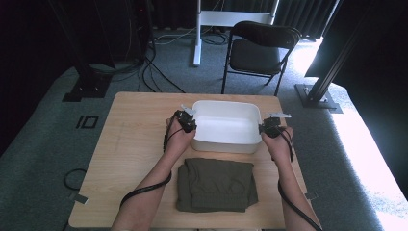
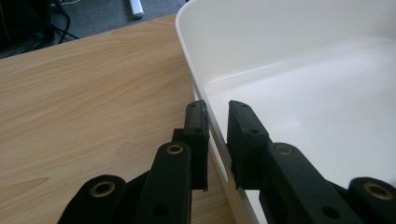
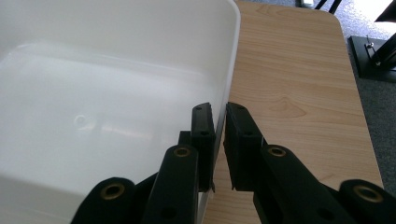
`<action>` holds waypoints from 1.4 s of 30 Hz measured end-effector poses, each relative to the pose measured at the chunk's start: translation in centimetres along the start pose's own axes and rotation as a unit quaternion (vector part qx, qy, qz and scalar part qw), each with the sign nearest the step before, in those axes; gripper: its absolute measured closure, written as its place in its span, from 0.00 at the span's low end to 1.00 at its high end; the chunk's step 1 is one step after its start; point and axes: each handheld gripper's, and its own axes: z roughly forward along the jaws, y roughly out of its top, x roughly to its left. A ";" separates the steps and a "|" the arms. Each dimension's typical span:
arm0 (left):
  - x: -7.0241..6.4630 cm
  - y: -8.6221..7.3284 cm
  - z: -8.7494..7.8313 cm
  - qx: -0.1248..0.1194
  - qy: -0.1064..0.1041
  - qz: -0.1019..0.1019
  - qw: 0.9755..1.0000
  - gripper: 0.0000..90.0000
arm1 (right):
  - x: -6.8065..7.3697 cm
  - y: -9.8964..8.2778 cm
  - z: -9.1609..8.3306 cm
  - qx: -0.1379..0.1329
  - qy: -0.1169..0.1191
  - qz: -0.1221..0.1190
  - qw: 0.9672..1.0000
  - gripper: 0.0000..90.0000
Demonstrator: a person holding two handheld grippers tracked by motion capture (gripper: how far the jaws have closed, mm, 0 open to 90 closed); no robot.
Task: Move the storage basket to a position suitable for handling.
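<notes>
Your left gripper (image 2: 217,114) is clamped on the left wall of the white tub (image 2: 299,93): in the left gripper view one jaw sits outside the wall and the other inside, with the thin rim pinched between the pads. Your right gripper (image 3: 219,116) has the same sort of hold on the opposite wall of the tub (image 3: 116,70), one jaw inside the basin and one over the table side, closed down on the rim. Both sets of jaws are as near together as the wall between them allows.

From the high view, your left gripper (image 1: 185,120) is at the tub's left edge and your right gripper (image 1: 270,127) at its right edge, each toward the near end of its wall. Your hands sit just behind them, forearms running back to the bottom of the picture, black cables trailing alongside.

The tub (image 1: 223,126) rests on the wooden table (image 1: 134,134), set in the far half, roughly centred left to right. Its inside is bare white plastic.

Just in front of the tub, between your forearms, lies a folded dark olive garment (image 1: 216,185), flat on the table and close to its near edge. It lies close to the tub's near wall; neither gripper touches it.

Beyond the table a black folding chair (image 1: 257,50) stands on the grey carpet, with cables on the floor to its left.
</notes>
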 end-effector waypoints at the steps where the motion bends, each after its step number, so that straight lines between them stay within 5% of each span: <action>1: -0.1 0.0 0.0 -0.002 -0.001 0.000 1.000 0.89 | 0.0 0.0 0.0 0.000 0.000 0.000 1.000 0.92; 16: 0.5 0.1 -0.4 -0.012 -0.019 0.006 1.000 0.88 | -0.3 0.1 0.0 -0.001 0.009 -0.003 1.000 0.86; 17: 0.5 0.2 -0.5 -0.010 -0.018 0.006 1.000 0.76 | -0.2 0.2 -0.1 -0.003 0.011 -0.003 1.000 0.84; 18: 0.5 0.2 -0.5 -0.010 -0.018 0.006 1.000 0.77 | -0.2 0.2 -0.1 -0.003 0.011 -0.003 1.000 0.84; 19: 0.7 0.4 -0.7 -0.012 -0.036 -0.005 0.999 0.77 | -0.2 0.3 -0.2 -0.009 0.012 -0.003 1.000 0.82; 24: 0.8 0.8 -1.6 -0.029 -0.046 0.011 0.998 0.67 | 0.1 1.0 -0.9 -0.040 0.035 -0.014 0.998 0.64; 30: 0.9 0.9 -2.5 -0.050 -0.106 0.032 0.993 0.44 | 0.7 1.5 -1.7 -0.090 0.078 -0.010 0.993 0.43; 36: 1.0 0.2 -2.9 -0.055 -0.120 0.057 0.990 0.29 | 1.2 1.5 -2.0 -0.103 0.101 -0.028 0.989 0.20; 42: 1.6 -0.4 -3.7 -0.040 -0.146 0.042 0.988 0.23 | 1.6 0.9 -2.2 -0.094 0.115 -0.056 0.987 0.15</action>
